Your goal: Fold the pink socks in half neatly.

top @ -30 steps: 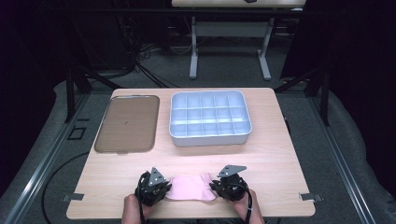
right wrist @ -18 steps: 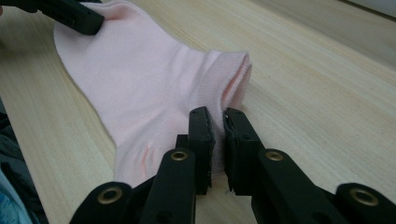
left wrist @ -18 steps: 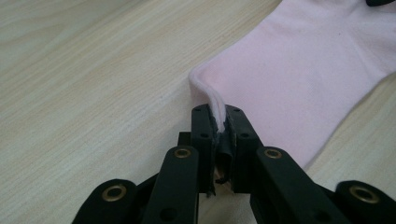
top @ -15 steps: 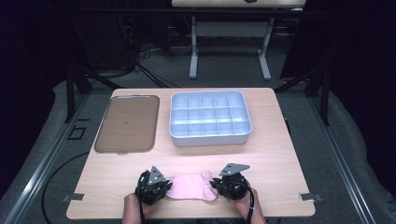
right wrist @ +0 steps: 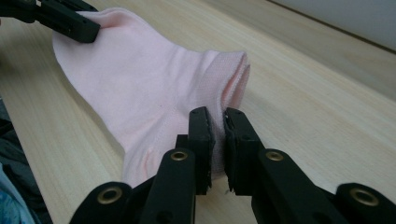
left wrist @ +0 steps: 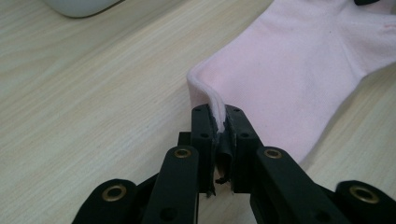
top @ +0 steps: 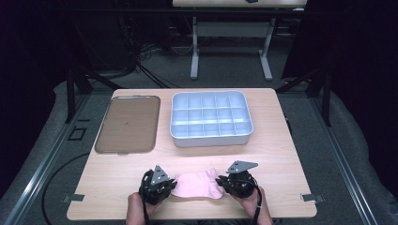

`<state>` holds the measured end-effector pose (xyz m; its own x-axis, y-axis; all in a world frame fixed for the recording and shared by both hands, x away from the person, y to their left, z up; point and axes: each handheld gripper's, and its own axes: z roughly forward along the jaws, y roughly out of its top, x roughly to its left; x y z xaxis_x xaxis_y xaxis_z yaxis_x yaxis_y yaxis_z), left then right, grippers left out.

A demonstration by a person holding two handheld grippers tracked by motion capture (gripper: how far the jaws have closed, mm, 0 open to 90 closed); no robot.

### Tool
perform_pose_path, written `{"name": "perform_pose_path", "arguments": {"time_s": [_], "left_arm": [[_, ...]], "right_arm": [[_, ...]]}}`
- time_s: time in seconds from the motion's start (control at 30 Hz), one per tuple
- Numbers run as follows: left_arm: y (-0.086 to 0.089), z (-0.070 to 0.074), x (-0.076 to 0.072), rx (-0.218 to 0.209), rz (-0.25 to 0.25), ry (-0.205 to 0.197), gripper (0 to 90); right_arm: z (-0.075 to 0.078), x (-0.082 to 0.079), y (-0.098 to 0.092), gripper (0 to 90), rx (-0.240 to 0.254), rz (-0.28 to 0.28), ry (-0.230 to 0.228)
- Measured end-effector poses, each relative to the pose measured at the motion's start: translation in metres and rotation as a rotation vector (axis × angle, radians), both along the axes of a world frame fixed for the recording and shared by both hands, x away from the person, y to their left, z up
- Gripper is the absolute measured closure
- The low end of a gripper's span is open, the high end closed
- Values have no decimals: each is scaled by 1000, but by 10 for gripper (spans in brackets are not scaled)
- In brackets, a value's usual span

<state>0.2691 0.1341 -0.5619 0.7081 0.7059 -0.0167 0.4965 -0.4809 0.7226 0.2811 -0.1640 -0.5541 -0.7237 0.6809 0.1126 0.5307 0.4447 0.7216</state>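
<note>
- Wooden worktop (top: 281, 154) carries a brown tray (top: 127, 124) at 11 o'clock and a grey compartment bin (top: 211, 139) at 12, both well apart from my work.
- My hands come in from 6 o'clock, held low.
- My left hand-held gripper (left wrist: 219, 122) and right hand-held gripper (right wrist: 218, 135) each clamp an end of the pink sock (top: 196, 184), which lies at the near edge, long axis 9 to 3.

Table evenly lit, surroundings dark, soft shadows, close-ups sharp

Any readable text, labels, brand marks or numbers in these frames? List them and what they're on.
None readable. The pink sock, the compartment tray, the brown flat tray and the table carry no lettering. The left hand-held gripper and right hand-held gripper, both clamped on the sock, show bare black jaws with brass rivets, no markings.
</note>
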Motion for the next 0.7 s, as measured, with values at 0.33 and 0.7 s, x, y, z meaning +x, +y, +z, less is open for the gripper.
{"name": "perform_pose_path", "arguments": {"time_s": [0.33,0.7], "left_arm": [[-17,7,10,-36,-16,-19,834],[-35,-3,30,-38,-42,4,826]], "right_arm": [[15,7,-18,820,-48,-35,21],[9,22,-28,819,-96,-134,17]]}}
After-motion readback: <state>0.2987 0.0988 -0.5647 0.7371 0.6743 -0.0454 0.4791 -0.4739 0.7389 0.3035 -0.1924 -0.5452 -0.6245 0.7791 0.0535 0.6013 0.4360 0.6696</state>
